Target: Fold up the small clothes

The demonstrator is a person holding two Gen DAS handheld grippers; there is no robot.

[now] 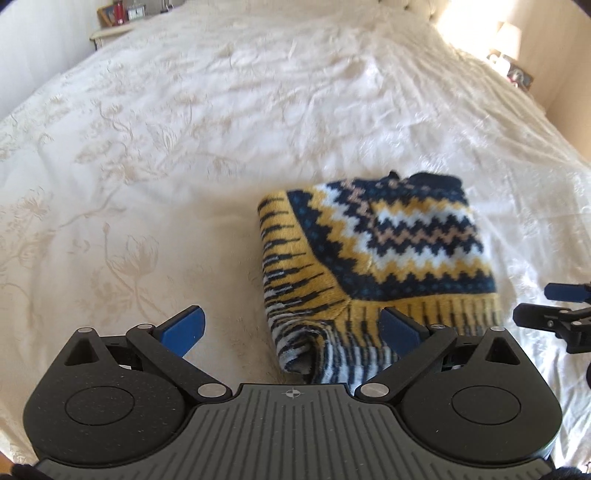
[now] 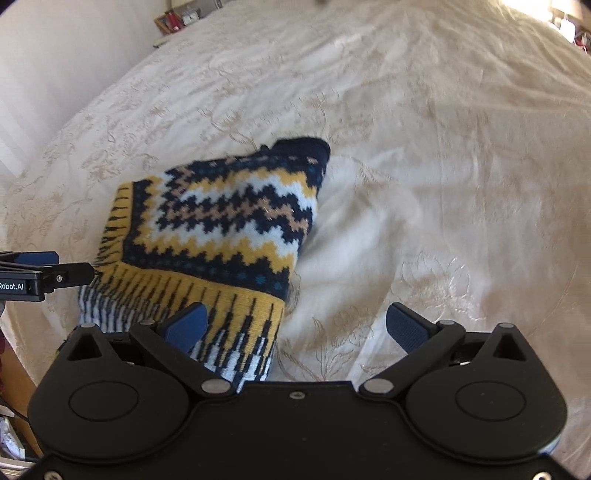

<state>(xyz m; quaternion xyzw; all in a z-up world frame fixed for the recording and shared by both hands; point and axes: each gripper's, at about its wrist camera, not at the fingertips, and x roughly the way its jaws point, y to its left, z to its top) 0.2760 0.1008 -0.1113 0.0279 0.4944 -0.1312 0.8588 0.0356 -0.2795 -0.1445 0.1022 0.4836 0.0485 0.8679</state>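
A small knitted sweater (image 1: 376, 251) with navy, yellow, white and tan zigzags lies folded into a compact bundle on the bed. My left gripper (image 1: 291, 326) is open, its blue fingers spread over the sweater's near left corner, holding nothing. In the right wrist view the same sweater (image 2: 221, 221) sits left of centre. My right gripper (image 2: 295, 325) is open too, straddling the sweater's near right corner, with its left pad (image 2: 186, 325) over the knit. Each gripper shows in the other's view: the right one (image 1: 554, 306) at the right edge, the left one (image 2: 37, 275) at the left edge.
A cream embroidered bedspread (image 1: 184, 147) covers the wide bed. A nightstand (image 1: 110, 31) with a red bottle and frames stands at the far left corner. A lamp (image 1: 508, 35) and small items sit at the far right, in bright sunlight.
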